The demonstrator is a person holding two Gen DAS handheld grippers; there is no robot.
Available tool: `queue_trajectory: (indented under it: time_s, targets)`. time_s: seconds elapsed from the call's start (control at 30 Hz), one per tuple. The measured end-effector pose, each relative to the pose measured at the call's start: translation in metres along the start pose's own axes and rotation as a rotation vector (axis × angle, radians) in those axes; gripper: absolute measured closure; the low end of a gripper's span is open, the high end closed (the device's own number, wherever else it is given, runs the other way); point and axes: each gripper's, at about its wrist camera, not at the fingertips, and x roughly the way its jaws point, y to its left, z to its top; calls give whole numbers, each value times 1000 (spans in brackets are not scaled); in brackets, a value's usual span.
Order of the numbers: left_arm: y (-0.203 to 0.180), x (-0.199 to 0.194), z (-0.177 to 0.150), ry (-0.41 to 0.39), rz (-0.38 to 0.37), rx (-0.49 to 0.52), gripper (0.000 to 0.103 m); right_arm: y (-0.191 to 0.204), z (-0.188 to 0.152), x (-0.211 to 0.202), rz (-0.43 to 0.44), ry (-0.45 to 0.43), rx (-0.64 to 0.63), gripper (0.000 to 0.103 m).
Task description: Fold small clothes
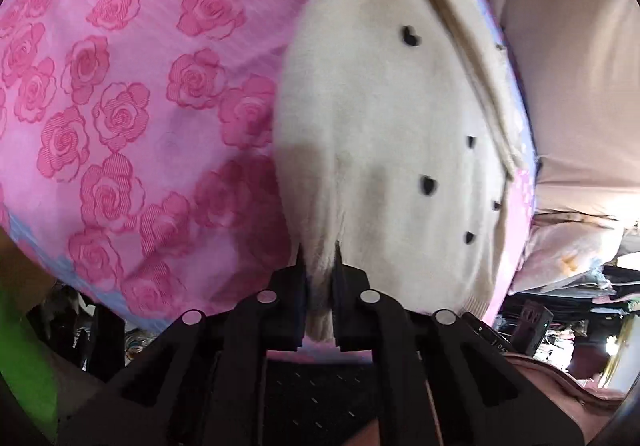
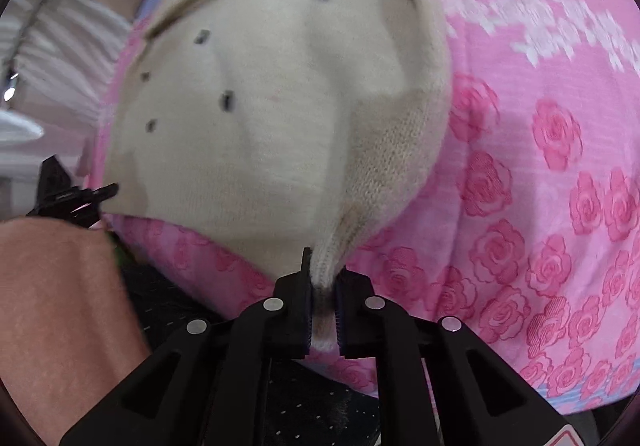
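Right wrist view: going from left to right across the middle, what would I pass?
The person's bare forearm → the other black claw poking in at the garment's edge → the cream knitted garment with small dark spots → the pink bedsheet patterned with roses.

Your left wrist camera looks forward along the left gripper [image 1: 319,266], very close, down onto the cream sweater [image 1: 392,149] with pink rose bedding [image 1: 120,85] filling its left half. Your right wrist camera looks along the right gripper [image 2: 323,274], just as close, with the sweater [image 2: 272,117] left of centre and the bedding [image 2: 540,165] on its right. Both views share the sweater, and the right view catches the left gripper [image 2: 76,197] at its left edge.
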Motion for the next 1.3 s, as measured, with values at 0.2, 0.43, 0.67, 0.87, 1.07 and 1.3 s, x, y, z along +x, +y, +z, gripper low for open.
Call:
queue_trajectory:
  time_s: [0.2,0.43,0.67,0.87,1.07,1.3]
  targets:
    - [-47,-74,-10,-120,-229,168,98,19,13,-84,215,-127,-119,94]
    - [-86,-137,45,-372,-389,191,98,19,78,-159,252,-512,-37,94]
    - [-135,-115,148,-458,-283,257,98,5,194,-153,179,-646,55,94]
    - [-171,-51,255,-448,-118,274,97,-28,291,-101,122,-624,264,94]
    - [-181,33,334,-402,32,285,97,-78,344,-36,166,-606,517,89]
    - [-174,79,375,-369,100,222,92,-75,341,-34,98,-703,521,64]
